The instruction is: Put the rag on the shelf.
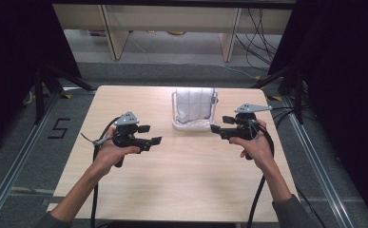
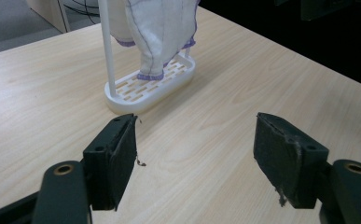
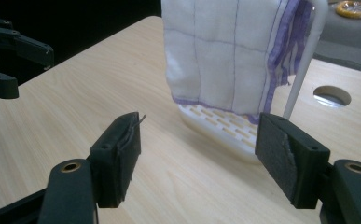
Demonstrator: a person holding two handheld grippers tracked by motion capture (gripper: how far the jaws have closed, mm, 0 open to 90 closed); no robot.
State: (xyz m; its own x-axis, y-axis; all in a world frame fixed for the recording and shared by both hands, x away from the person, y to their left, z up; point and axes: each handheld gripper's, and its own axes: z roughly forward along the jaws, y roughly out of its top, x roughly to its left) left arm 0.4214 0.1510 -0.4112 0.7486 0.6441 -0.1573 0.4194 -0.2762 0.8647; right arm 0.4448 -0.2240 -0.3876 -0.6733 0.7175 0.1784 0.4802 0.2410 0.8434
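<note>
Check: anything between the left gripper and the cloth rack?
Nothing. In the left gripper view, bare table runs from the open left gripper to the rack with its cloth.

My work surface is a pale wooden table [image 1: 181,185] at the centre of the high view, brightly lit at its far edge. Around it lies grey floor [image 1: 15,156], with a black "5" marking [image 1: 59,128] at middle left. Metal rails [image 1: 10,175] run diagonally along both lower sides. Dark curtains [image 1: 10,47] close off the upper left and upper right. At the top stands a light wooden desk [image 1: 172,19] on panel legs, with black cables [image 1: 257,33] hanging at upper right.
</note>
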